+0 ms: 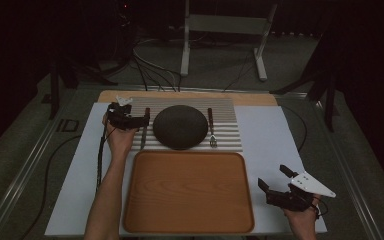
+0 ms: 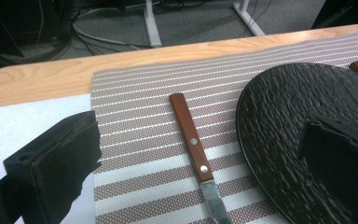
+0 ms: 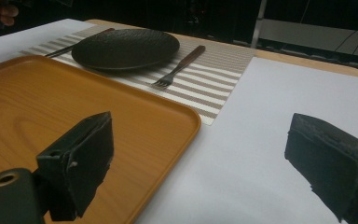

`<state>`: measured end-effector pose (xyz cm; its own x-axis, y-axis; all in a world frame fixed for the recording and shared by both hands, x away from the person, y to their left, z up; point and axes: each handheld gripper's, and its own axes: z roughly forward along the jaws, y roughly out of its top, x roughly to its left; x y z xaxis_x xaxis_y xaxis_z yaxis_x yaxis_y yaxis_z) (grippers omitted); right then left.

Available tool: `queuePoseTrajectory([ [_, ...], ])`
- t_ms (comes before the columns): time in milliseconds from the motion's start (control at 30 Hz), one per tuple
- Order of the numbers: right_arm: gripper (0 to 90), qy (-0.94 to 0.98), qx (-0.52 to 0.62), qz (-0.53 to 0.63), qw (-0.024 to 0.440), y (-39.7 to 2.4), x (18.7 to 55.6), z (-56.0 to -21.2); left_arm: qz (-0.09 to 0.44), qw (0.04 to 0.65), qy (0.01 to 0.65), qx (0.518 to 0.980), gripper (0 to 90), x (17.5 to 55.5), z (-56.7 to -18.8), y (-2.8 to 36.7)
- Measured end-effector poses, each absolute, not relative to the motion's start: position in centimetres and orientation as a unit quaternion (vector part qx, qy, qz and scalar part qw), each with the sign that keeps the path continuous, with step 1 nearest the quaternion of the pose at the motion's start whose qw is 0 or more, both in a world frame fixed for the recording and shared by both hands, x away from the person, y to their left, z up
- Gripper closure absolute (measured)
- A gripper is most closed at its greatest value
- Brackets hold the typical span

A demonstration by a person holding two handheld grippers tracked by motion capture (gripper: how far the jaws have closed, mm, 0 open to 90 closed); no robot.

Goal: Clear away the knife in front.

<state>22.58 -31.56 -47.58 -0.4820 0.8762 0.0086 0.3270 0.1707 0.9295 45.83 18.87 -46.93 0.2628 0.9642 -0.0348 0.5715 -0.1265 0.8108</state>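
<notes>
No readable text, label, brand, number or sign anywhere. Dark plate (image 2: 289,135): textured surface, no mark. Knife (image 2: 192,140): wooden handle with two rivets, no stamp legible. Fork (image 3: 179,66): plain. Striped mat (image 2: 140,140): pattern only, no lettering. Wooden tray (image 1: 187,192): grain only. White sheet on surface (image 3: 270,140): blank. Gripper plate, right gripper (image 1: 272,186): small holes, no writing.

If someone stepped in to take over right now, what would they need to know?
Left gripper: open, jaws either side of the knife handle on the striped mat, not closed on it yet.
Right gripper: open, holding nothing, over the white sheet right of the tray.
Plate and fork lie on the mat; nothing is on the tray.
Likely next: close on the knife.
</notes>
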Motion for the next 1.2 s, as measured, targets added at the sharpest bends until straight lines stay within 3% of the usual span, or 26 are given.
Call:
queuePoseTrajectory([
  [967,7.8,0.708,0.424,0.489,0.283,-31.7,22.5,-47.5,0.226,0.342,0.587,0.698,2.7,47.6,-49.0,18.1],
  [1200,7.8,0.708,0.424,0.489,0.283,-31.8,22.5,-47.5,0.218,0.329,0.593,0.702,9.1,47.8,-49.3,17.7],
])
